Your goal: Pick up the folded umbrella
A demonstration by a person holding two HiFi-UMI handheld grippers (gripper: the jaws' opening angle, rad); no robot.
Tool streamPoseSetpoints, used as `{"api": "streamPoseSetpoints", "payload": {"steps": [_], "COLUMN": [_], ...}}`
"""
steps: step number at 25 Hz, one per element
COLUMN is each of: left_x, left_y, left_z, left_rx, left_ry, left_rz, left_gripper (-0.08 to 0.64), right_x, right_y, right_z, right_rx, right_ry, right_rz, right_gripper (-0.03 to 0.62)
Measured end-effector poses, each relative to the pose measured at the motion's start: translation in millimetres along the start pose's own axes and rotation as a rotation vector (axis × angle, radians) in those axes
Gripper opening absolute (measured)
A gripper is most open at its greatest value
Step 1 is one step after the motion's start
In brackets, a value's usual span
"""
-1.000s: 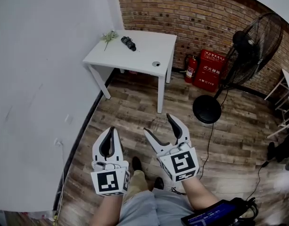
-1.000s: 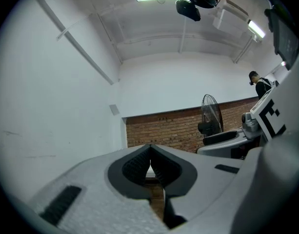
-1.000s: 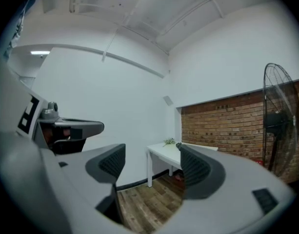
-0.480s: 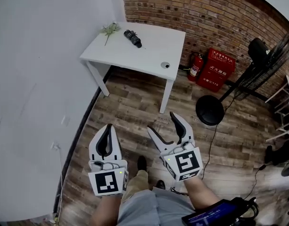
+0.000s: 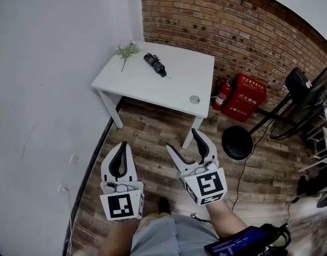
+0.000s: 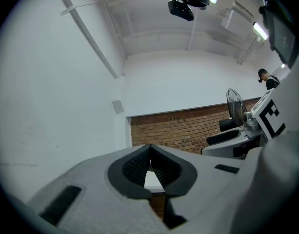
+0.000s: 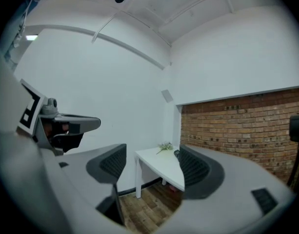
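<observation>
folded umbrella [image 5: 155, 64] lying flat on white worktop [image 5: 176, 84], toward the far edge by the brick wall [image 5: 248, 31], black, untouched. green plant sprig [image 5: 126, 50] just left of it at the worktop's back corner. small round object [image 5: 194, 99] near the front right edge, too small to identify.

left gripper [image 5: 122, 147] held low over the wood floor [image 5: 147, 135], well short of the worktop, fingers closed tip to tip with nothing between them. right gripper [image 5: 182, 142] beside it, fingers spread wide apart and empty, pointing toward the worktop.

in the right gripper view, worktop and sprig framed in the gap between the fingers, umbrella [image 7: 176, 153] partly hidden behind the right-hand finger.

red fire extinguisher [image 5: 222, 94] and red box [image 5: 250, 96] against the brick wall, standing fan [image 5: 299, 97] to the right.
</observation>
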State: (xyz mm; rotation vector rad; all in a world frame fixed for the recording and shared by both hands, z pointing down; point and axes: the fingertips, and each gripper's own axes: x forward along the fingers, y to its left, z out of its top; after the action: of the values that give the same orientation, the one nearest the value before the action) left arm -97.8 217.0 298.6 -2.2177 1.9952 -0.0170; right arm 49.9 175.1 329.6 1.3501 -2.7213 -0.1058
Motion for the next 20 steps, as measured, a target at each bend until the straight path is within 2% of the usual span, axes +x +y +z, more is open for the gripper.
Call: {"api": "streamPoseSetpoints", "payload": {"steps": [10,20], "left_x": [36.2,55.9], "left_y": [30.3,29.0], "left_z": [-0.7,-19.7], "left_rx": [-0.011,-0.020], "left_ry": [-0.034,0.000], "left_rz": [-0.029,-0.042], "left_gripper": [0.006,0.006], "right_x": [36.4,59.3], "right_y": [-6.6,-16.5], "right_z": [30.6,21.3], "right_rx": [-0.043,-0.058], "right_ry": [-0.038,-0.020], "right_rz": [-0.054,-0.059], "right_gripper": [0.342,0.341]}}
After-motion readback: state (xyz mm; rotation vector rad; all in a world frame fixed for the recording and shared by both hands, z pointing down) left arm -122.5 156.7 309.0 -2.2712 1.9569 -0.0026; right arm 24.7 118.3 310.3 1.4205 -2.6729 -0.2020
